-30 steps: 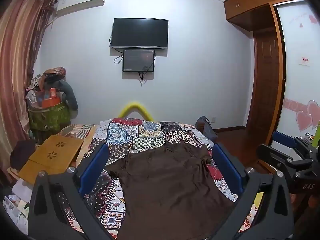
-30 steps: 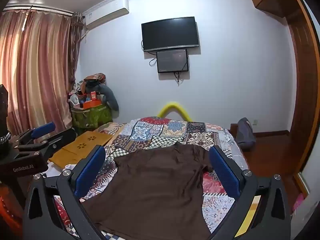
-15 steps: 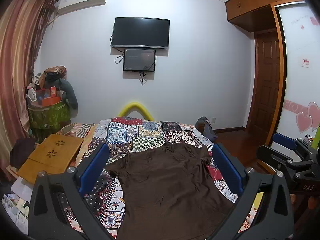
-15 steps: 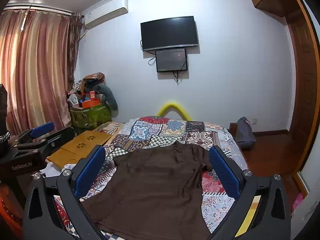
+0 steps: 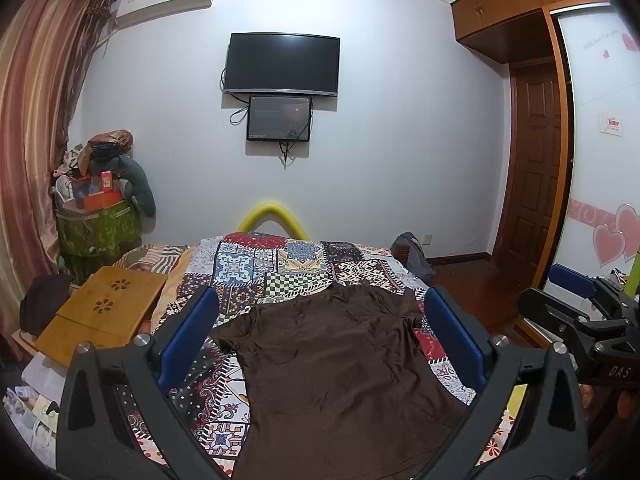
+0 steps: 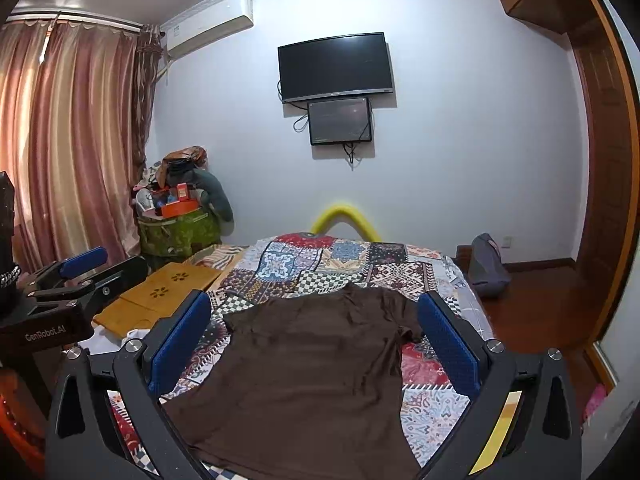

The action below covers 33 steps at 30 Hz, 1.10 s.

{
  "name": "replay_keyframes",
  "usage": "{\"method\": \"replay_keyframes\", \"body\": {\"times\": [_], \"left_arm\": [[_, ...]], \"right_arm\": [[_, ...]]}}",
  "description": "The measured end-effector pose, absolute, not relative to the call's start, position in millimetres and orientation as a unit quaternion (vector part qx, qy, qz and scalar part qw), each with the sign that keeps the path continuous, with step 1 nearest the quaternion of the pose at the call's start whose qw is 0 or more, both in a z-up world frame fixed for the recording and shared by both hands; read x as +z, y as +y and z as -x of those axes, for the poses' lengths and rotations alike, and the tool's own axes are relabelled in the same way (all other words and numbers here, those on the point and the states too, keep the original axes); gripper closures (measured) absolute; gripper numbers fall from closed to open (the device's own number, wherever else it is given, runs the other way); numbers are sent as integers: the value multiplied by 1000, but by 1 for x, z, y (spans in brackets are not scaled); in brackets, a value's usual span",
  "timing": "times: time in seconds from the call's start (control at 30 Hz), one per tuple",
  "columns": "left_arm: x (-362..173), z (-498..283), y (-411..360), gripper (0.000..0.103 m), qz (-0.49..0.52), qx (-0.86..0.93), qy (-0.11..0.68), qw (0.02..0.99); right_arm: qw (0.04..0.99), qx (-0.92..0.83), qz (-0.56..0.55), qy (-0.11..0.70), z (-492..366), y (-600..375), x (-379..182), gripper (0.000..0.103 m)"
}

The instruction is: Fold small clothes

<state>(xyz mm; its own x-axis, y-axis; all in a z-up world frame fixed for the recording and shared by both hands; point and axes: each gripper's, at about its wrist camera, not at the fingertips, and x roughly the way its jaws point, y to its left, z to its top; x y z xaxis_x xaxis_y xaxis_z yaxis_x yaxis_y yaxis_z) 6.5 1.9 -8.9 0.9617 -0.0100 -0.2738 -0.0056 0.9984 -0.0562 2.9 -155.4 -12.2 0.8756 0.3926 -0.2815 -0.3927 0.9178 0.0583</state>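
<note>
Shirt: a dark brown, short-sleeved cloth shirt (image 5: pixel 340 364) is laid flat on the patchwork bed cover (image 5: pixel 256 272), collar end toward the far wall.
Change: almost nothing is changed from a second ago; the shirt is seen a tiny bit lower in both views, so the tongs seem lifted or tipped up a little.
Left gripper (image 5: pixel 320 340): held above the shirt, blue pads (image 5: pixel 188 332) spread wide, nothing pinched.
Right gripper (image 6: pixel 316 340): held above the shirt too, spread wide, nothing pinched.
Meaning: no fold is made yet; a sleeve or an edge is probably to be picked first.
</note>
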Motion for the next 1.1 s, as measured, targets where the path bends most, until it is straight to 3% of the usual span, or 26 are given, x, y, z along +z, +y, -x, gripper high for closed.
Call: {"method": "replay_keyframes", "body": {"times": [1.1], "left_arm": [[-9,-9,2,0,32,-5,141,990]], "right_arm": [[968,199,0,150,-6,-162,-11,1]]}}
